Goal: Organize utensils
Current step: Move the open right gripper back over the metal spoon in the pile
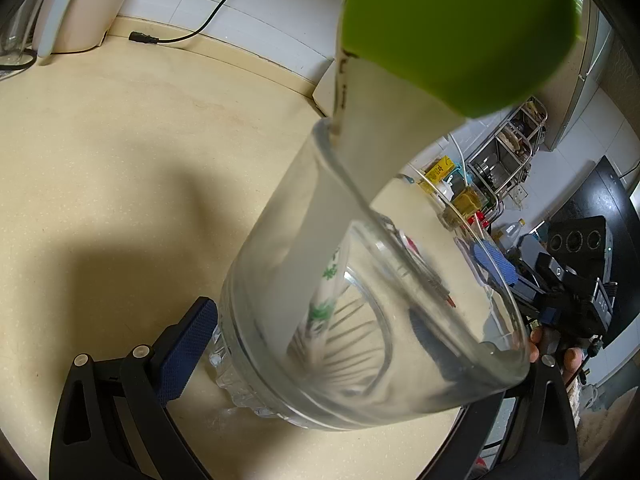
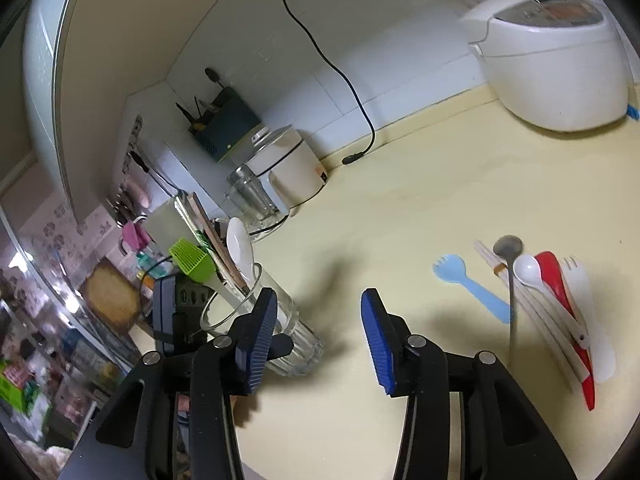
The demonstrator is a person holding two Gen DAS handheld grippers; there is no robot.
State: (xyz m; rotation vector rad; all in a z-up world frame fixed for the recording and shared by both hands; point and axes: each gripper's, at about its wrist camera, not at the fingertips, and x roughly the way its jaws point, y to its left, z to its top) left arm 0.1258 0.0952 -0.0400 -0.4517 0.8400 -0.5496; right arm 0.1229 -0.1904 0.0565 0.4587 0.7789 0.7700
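My left gripper (image 1: 360, 344) is shut on a clear glass (image 1: 372, 320) that stands on the cream counter. The glass holds a green silicone brush (image 1: 460, 28), chopsticks and a white spoon. In the right wrist view the same glass (image 2: 288, 340) stands left of my right gripper (image 2: 318, 336), which is open and empty above the counter. To the right lie loose utensils: a light blue spork (image 2: 470, 288), a metal spoon (image 2: 510, 276), a white spoon (image 2: 536, 280), a red utensil (image 2: 560, 292), a white fork (image 2: 584, 300) and chopsticks (image 2: 532, 316).
A white rice cooker (image 2: 556, 60) stands at the back right. A black power cord (image 2: 344, 80) hangs down the tiled wall. A beige appliance (image 2: 288, 168) and an empty glass jar (image 2: 250, 196) stand at the back left. A metal rack (image 1: 508, 160) holds clutter.
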